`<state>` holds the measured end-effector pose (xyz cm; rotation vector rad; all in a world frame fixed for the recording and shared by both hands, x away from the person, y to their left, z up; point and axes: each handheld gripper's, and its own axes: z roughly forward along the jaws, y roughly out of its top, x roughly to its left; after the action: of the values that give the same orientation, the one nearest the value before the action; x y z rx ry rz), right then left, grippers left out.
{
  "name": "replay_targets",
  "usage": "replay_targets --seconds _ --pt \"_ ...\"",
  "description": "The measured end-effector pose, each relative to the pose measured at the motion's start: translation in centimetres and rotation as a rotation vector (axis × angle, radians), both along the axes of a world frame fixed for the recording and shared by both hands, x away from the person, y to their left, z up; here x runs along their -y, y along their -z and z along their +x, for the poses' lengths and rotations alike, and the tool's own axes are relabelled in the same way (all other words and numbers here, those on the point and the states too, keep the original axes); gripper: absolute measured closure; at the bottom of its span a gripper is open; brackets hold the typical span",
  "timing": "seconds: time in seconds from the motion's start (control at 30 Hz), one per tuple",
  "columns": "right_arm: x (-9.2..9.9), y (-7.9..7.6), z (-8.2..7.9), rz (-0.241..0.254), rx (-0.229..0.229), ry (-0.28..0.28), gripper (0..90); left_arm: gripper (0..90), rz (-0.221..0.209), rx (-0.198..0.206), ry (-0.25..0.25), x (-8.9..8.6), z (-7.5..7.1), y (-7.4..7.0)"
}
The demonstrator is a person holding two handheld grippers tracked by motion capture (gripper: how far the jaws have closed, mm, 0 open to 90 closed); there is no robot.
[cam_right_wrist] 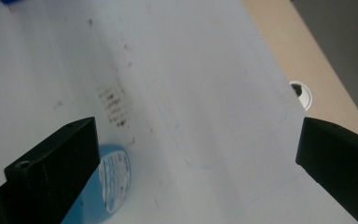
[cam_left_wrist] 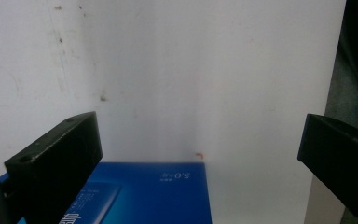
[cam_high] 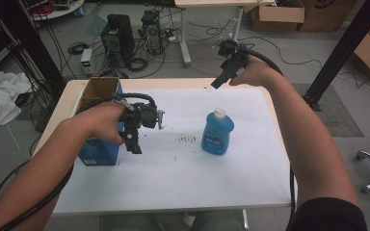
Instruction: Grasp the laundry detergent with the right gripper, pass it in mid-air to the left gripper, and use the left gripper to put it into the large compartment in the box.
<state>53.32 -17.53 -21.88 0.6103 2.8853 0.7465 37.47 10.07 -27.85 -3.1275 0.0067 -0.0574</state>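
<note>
Probably the blue bottle [cam_high: 218,134] is the thing to fetch: it stands upright on the white table cover [cam_high: 173,168], right of centre, well apart from the open blue box [cam_high: 99,122] at the left. It looks like smooth plastic with liquid inside, so fairly heavy for its size, a little slippery, and apt to give if squeezed hard (the broad body tapers toward the white cap [cam_high: 219,114]). The shoulder just below that cap seems the safest place to grip. The right gripper [cam_high: 218,83] hovers above the far edge of the table, jaws spread wide, holding nothing. The left gripper [cam_high: 134,142] hangs beside the box, equally wide and empty.
</note>
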Motion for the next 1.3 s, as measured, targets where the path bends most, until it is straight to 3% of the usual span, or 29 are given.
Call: replay_targets --seconds 0.07,0.1,0.13,0.17,0.2,0.37,0.4,0.47,0.6,0.63,0.67,0.7,0.73,0.77,0.8,0.9,0.93,1.07,1.13,1.27,1.3 --pt "0.7 -0.4 -0.1 0.065 0.035 0.031 0.0 0.1 -0.001 0.000 -0.004 -0.1 -0.1 0.1" --pt "0.7 -0.4 -0.1 0.065 0.035 0.031 0.0 0.1 0.001 -0.003 -0.005 -0.2 -0.1 0.1" --pt "1.7 -0.9 -0.2 0.144 0.069 0.085 0.0 0.1 0.000 -0.003 -0.007 -0.2 -0.2 0.1" --pt "1.7 -0.9 -0.2 0.144 0.069 0.085 0.0 0.1 0.002 -0.002 -0.007 -0.3 -0.2 0.1" --pt "2.7 -1.2 -0.5 0.193 0.112 0.138 0.0 0.1 -0.003 0.003 -0.013 -0.5 -0.2 0.0" --pt "4.9 -1.3 -1.2 0.239 0.119 0.204 0.0 0.1 -0.009 0.014 -0.020 -0.8 -0.2 -0.4" --pt "6.2 -1.1 -2.0 0.242 0.124 0.247 0.0 0.1 -0.009 0.018 -0.020 -0.8 -0.3 -0.4" --pt "6.7 -1.1 -2.3 0.253 0.119 0.253 0.0 0.1 -0.011 0.019 -0.010 -0.7 -0.4 -0.5" --pt "9.7 -0.4 -5.2 0.274 0.134 0.303 0.0 0.1 -0.012 0.018 0.008 -0.5 -0.6 -0.3" --pt "9.7 -0.4 -5.2 0.274 0.134 0.303 0.0 0.1 -0.013 0.018 0.010 -0.4 -0.6 -0.3" --pt "10.9 -0.1 -6.6 0.271 0.142 0.316 0.0 0.1 -0.009 0.019 0.019 -0.3 -0.6 -0.2" --pt "10.9 -0.1 -6.6 0.271 0.142 0.316 0.0 0.1 -0.012 0.019 0.019 -0.3 -0.7 -0.2" --pt "11.7 0.1 -7.7 0.276 0.144 0.317 0.0 0.1 -0.008 0.020 0.023 -0.2 -0.7 -0.2" --pt "11.7 0.1 -7.7 0.276 0.144 0.317 0.0 0.1 -0.012 0.022 0.025 -0.2 -0.7 -0.3" --pt "12.6 0.4 -9.0 0.290 0.152 0.321 0.0 0.1 -0.013 0.026 0.033 -0.1 -0.7 -0.3" --pt "13.4 0.8 -10.2 0.305 0.163 0.322 0.0 0.1 -0.022 0.036 0.042 0.0 -0.7 -0.4" --pt "14.2 1.5 -11.3 0.324 0.168 0.321 0.0 0.1 -0.024 0.037 0.042 0.0 -0.7 -0.5" --pt "15.2 3.0 -13.1 0.353 0.153 0.279 0.0 0.1 -0.019 0.037 0.041 -0.1 -0.6 -0.5" --pt "15.3 3.5 -13.5 0.356 0.155 0.277 0.0 0.0 -0.017 0.040 0.039 -0.1 -0.6 -0.5" --pt "15.8 6.3 -14.7 0.401 0.132 0.257 0.0 0.1 -0.019 0.043 0.036 -0.2 -0.7 -0.5" --pt "15.8 6.3 -14.7 0.401 0.132 0.257 0.0 0.1 -0.015 0.043 0.036 -0.2 -0.7 -0.5"
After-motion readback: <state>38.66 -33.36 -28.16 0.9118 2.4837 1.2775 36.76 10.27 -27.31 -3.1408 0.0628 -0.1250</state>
